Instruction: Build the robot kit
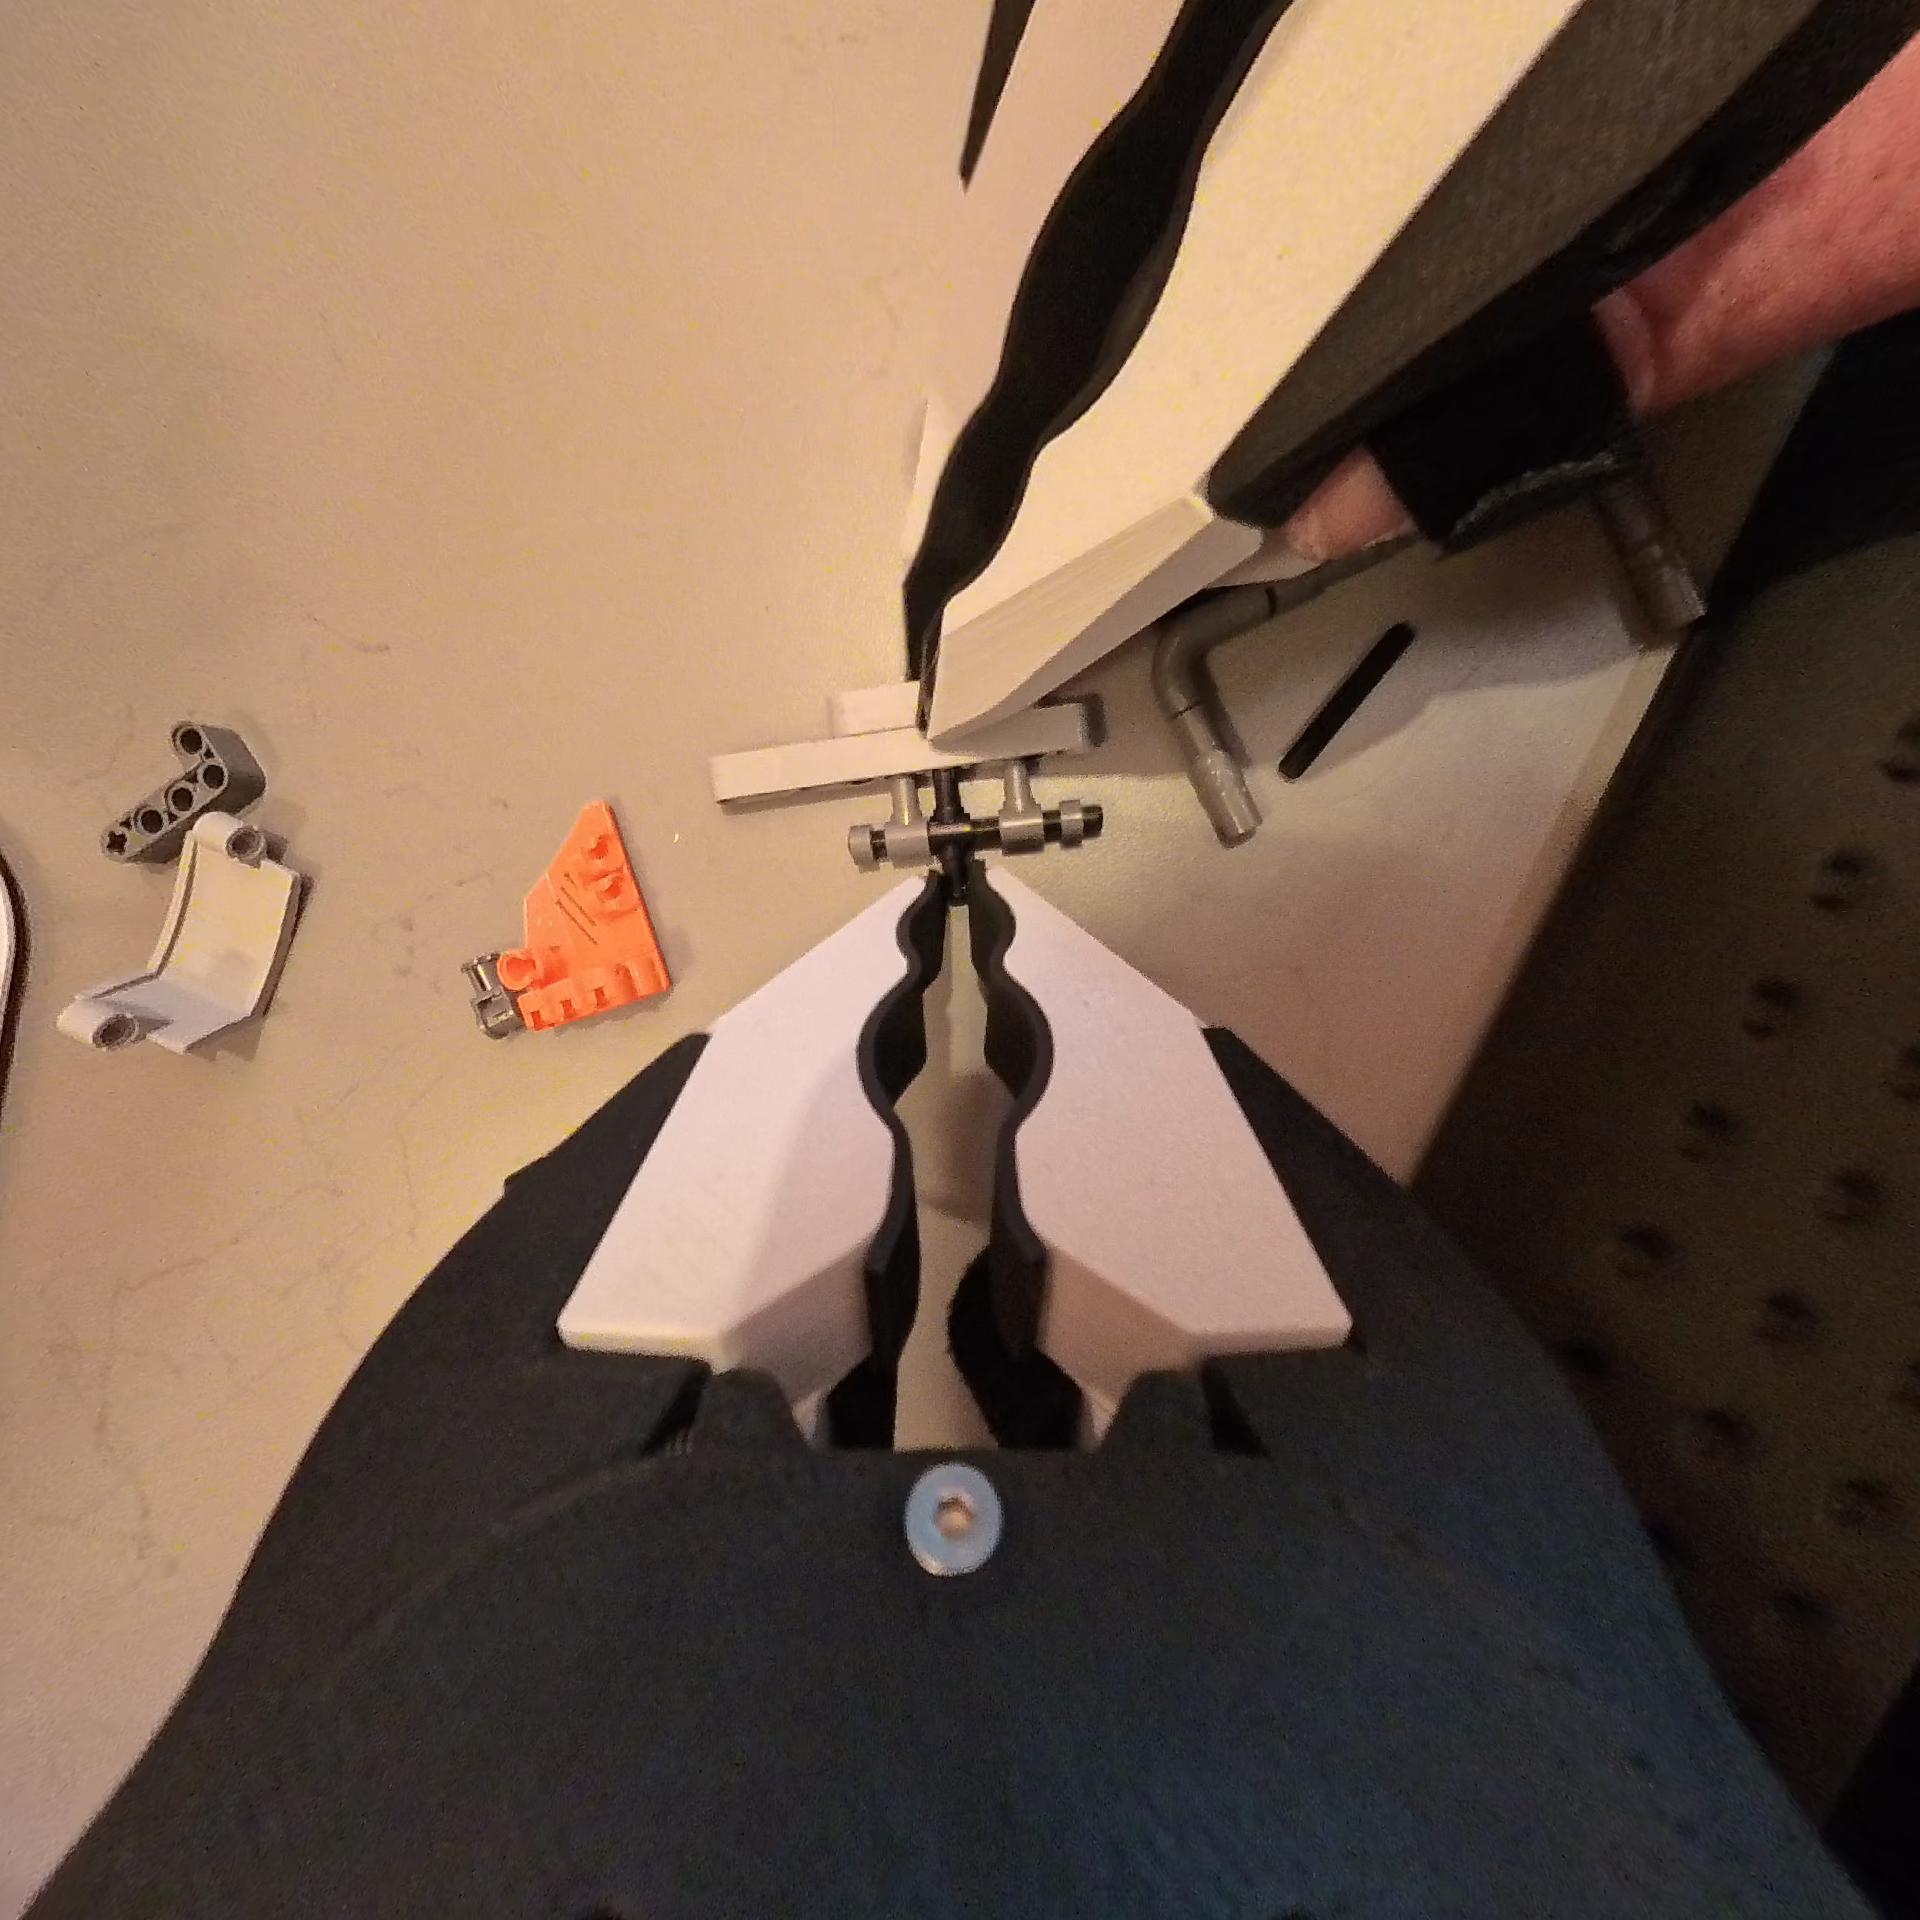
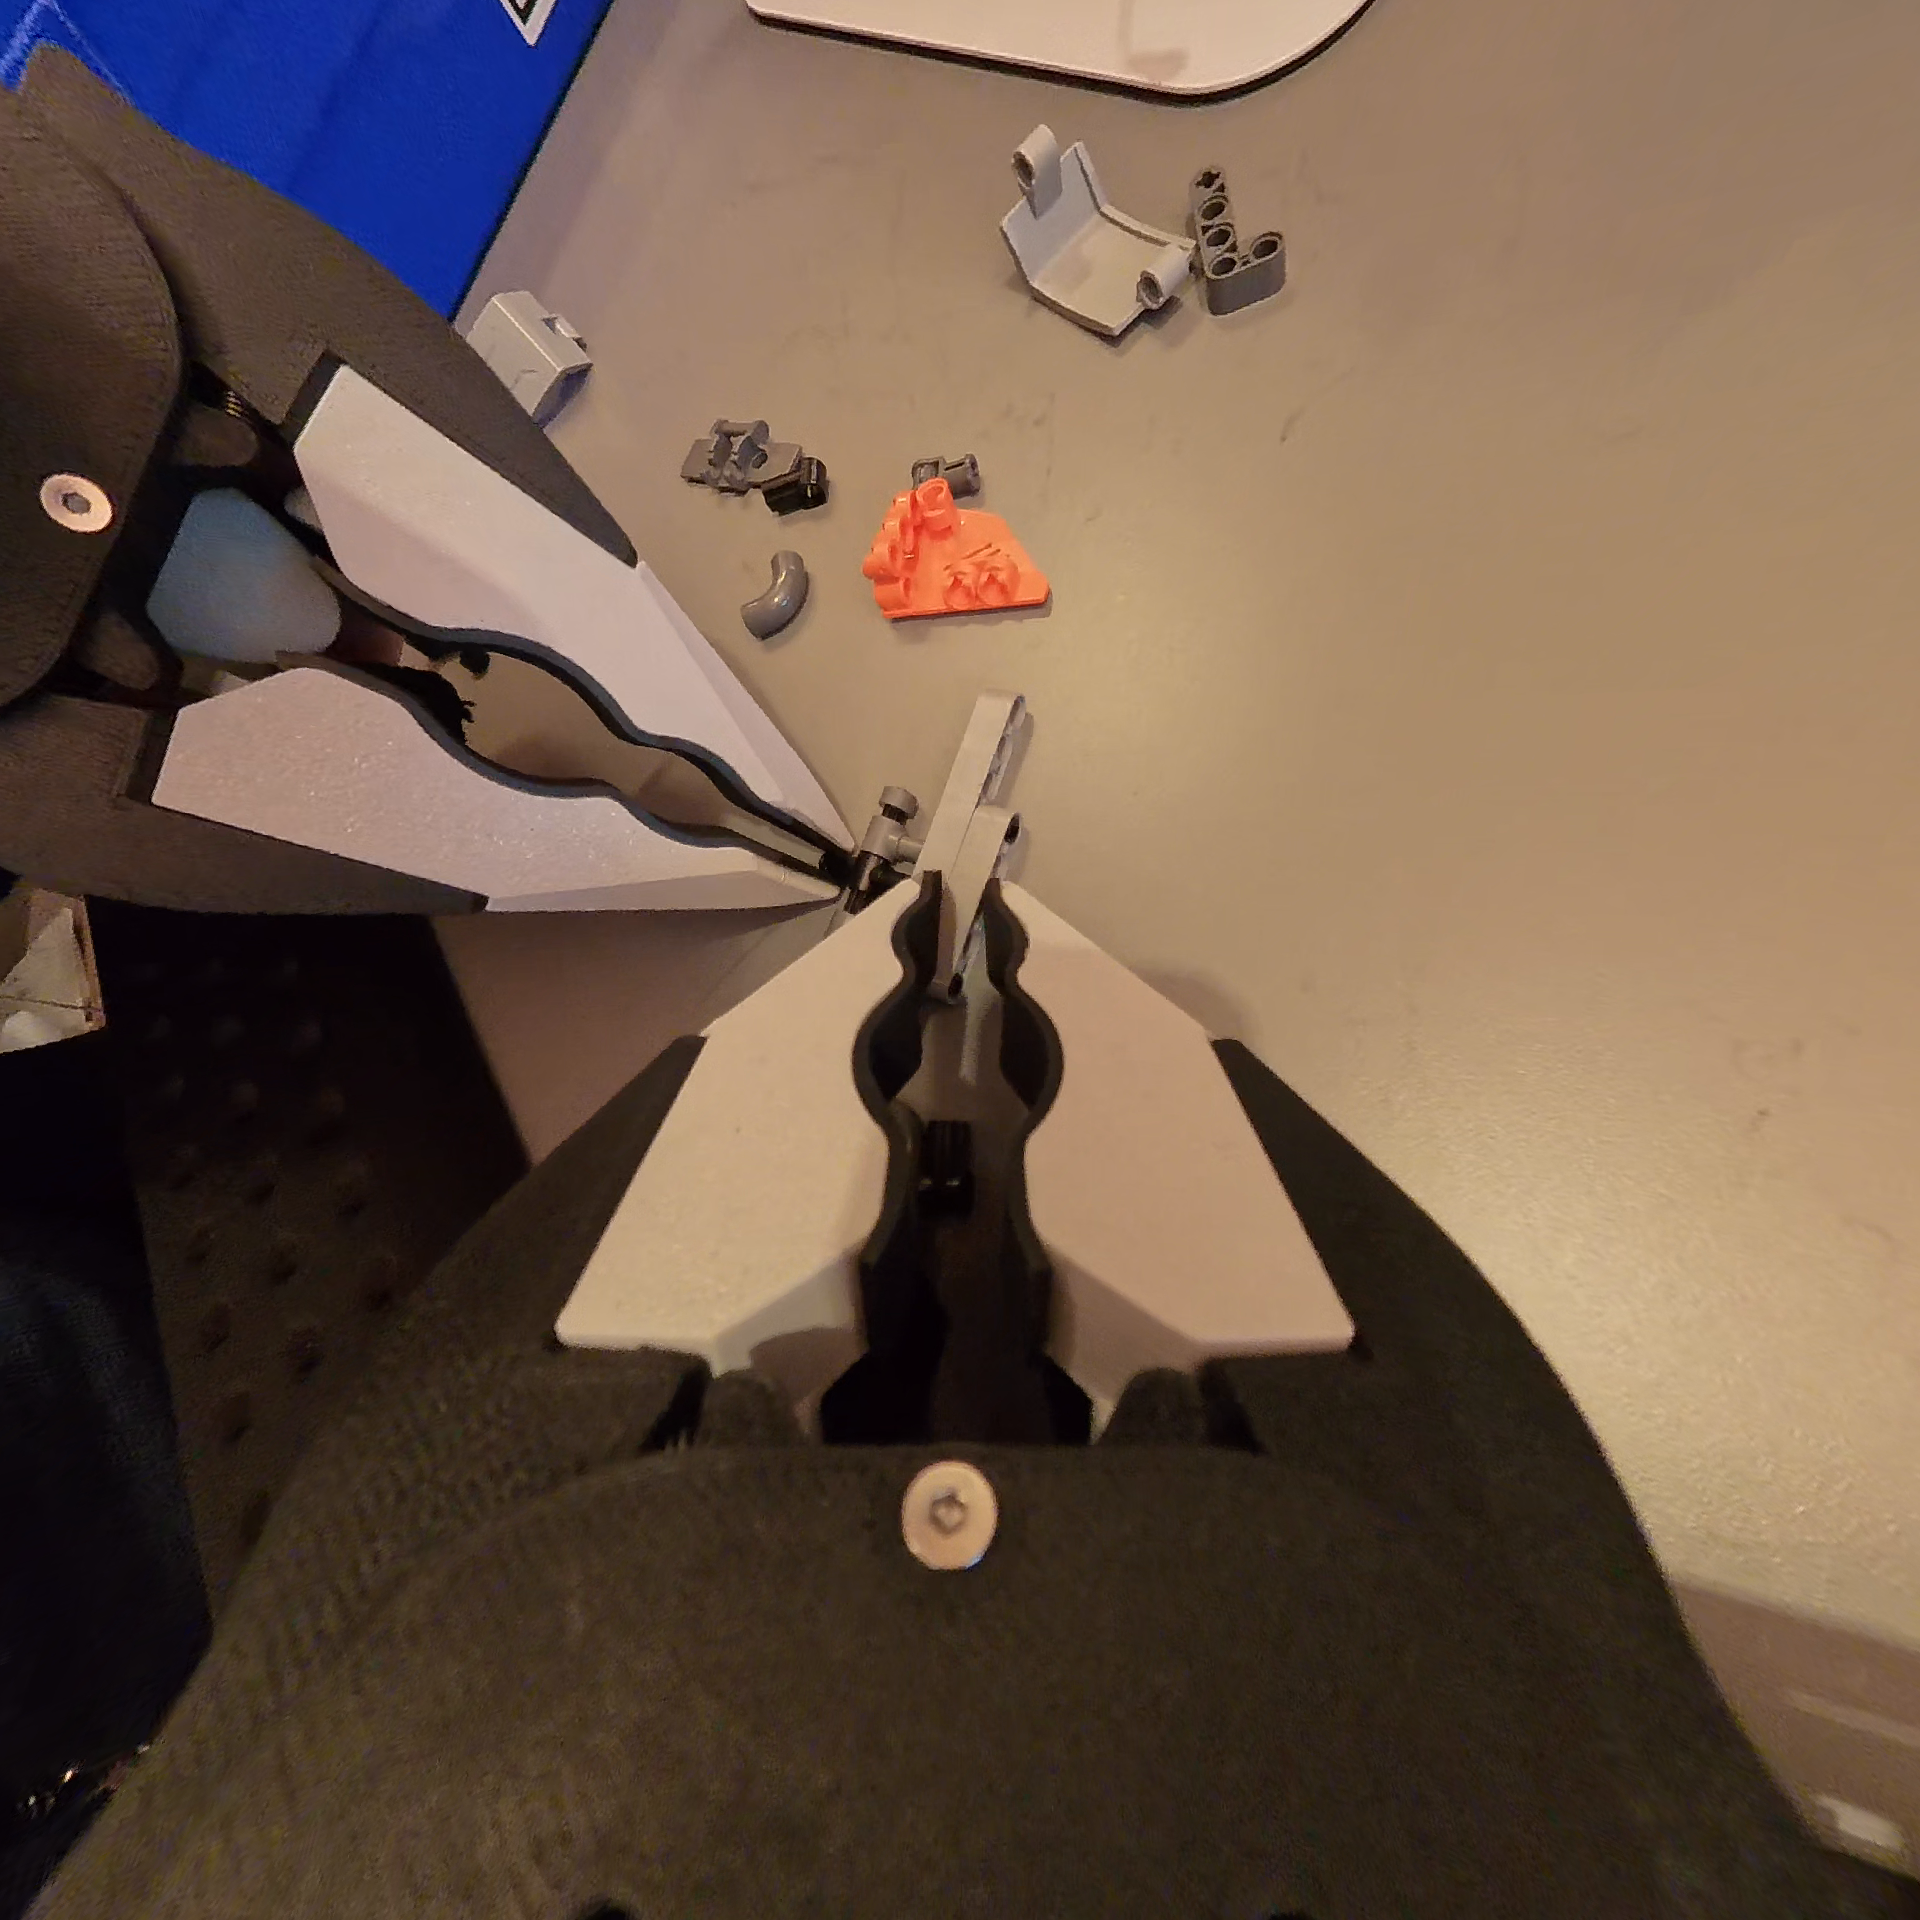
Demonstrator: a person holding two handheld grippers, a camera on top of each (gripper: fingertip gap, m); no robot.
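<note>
My left gripper (image 1: 954, 883) is shut on the black pin of a small assembly of grey connectors (image 1: 971, 826). That assembly is joined to a light grey beam (image 1: 894, 769). My right gripper (image 1: 925, 681) comes in from the upper right, held by a gloved hand (image 1: 1507, 447), and is shut on that beam. In the right wrist view my right gripper (image 2: 956, 896) clamps the lower end of the beam (image 2: 982, 790), which is tilted upward. The left gripper (image 2: 831, 862) reaches in from the left and pinches the connector assembly (image 2: 888, 831) beside the beam. The parts are held just above the table.
On the table lie an orange panel (image 2: 951, 571), a white curved panel (image 2: 1091, 249), a dark grey angled beam (image 2: 1236, 244), dark grey connectors (image 2: 748, 462), a grey elbow (image 2: 774, 592) and a light grey block (image 2: 530, 348). A white board (image 2: 1039, 42) is at the far edge. The table edge and dark carpet (image 1: 1714, 1143) are close by. The grippers are tip to tip, or close to it. The white curved panel (image 2: 1091, 249) is about equally far from each gripper, around 15 centimetres. It turns up in the left wrist view (image 1: 206, 962) as well.
</note>
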